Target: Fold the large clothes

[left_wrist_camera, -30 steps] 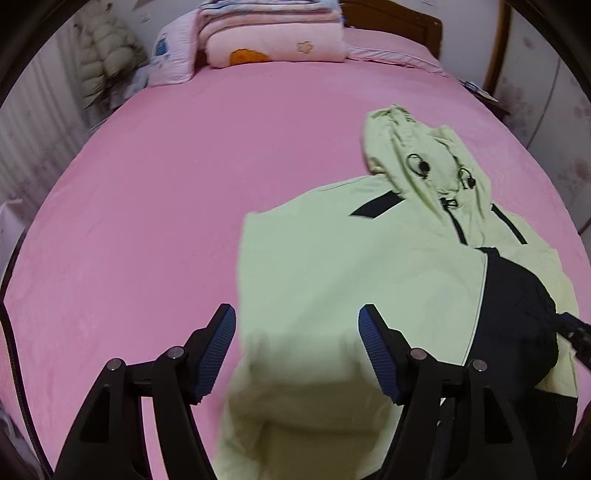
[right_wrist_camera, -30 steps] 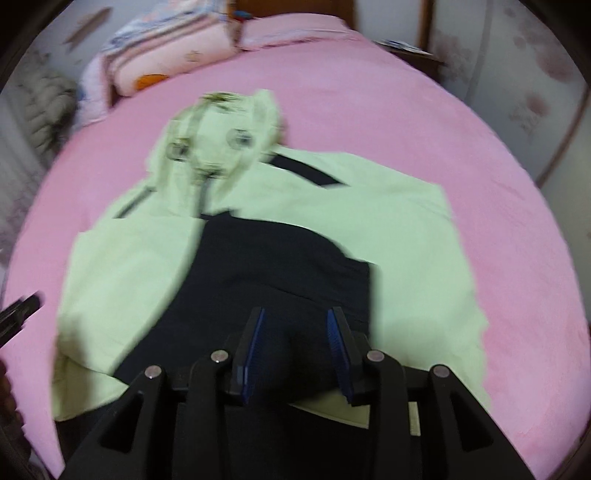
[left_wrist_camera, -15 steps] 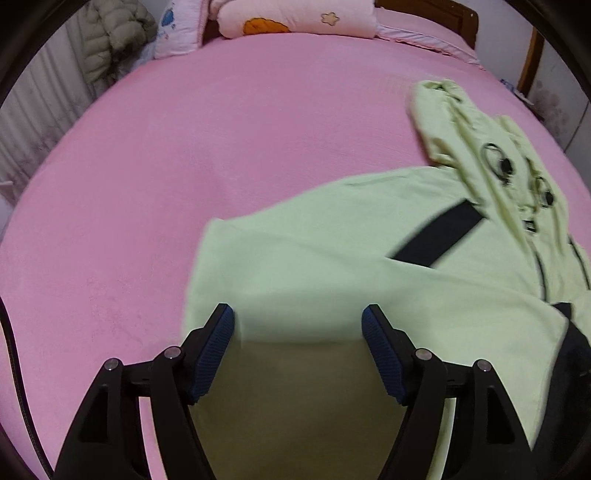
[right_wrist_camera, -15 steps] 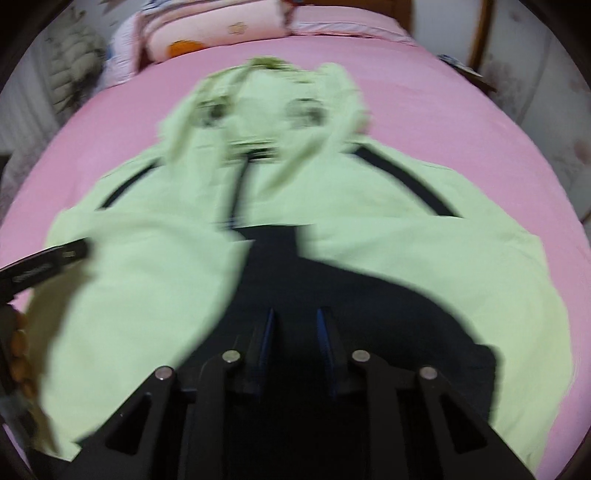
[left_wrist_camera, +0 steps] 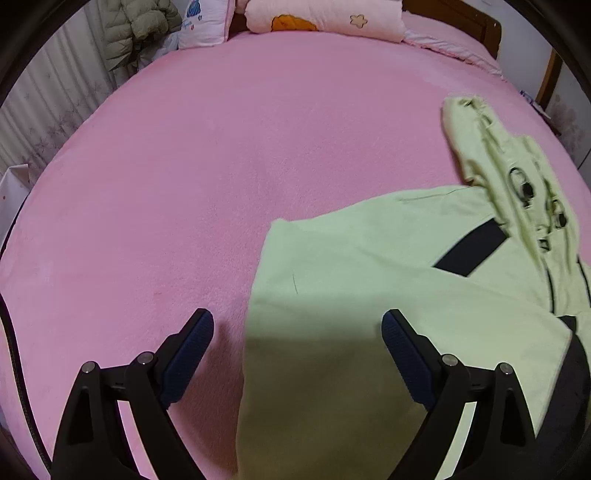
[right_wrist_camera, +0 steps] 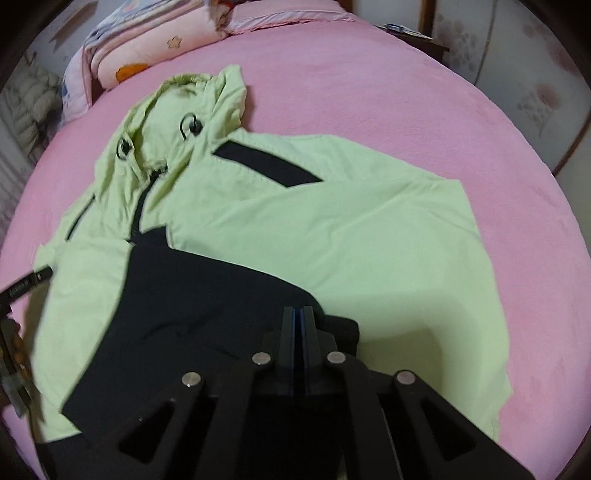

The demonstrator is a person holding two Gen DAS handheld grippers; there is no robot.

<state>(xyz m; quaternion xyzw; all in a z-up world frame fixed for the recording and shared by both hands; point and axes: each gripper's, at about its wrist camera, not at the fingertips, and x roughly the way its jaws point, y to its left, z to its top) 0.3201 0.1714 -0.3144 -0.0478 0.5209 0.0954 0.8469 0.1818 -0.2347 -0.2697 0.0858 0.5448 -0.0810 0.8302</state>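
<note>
A pale green hooded jacket (left_wrist_camera: 369, 295) with black panels lies spread on the pink bed (left_wrist_camera: 221, 184), its hood (right_wrist_camera: 177, 110) toward the pillows. My left gripper (left_wrist_camera: 297, 328) hovers over the jacket's left edge with its jaws opening wide. The cloth lies under them, untouched by the blue pads (left_wrist_camera: 192, 339). My right gripper (right_wrist_camera: 298, 314) is shut at the near edge of the jacket's black front panel (right_wrist_camera: 184, 295), where the dark cloth bunches up at its tips. One left finger (right_wrist_camera: 29, 284) and a hand show at the left rim of the right wrist view.
Folded pink blankets (left_wrist_camera: 325, 18) and a pillow (left_wrist_camera: 203, 22) are stacked at the head of the bed. A padded coat (left_wrist_camera: 136, 29) hangs at the far left by the curtains. A wooden headboard (left_wrist_camera: 487, 29) and a bedside stand (right_wrist_camera: 413, 37) sit beyond the bed.
My left gripper sank toward the jacket's left edge and its jaws spread wider. My right gripper dropped onto the black panel and its jaws closed fully.
</note>
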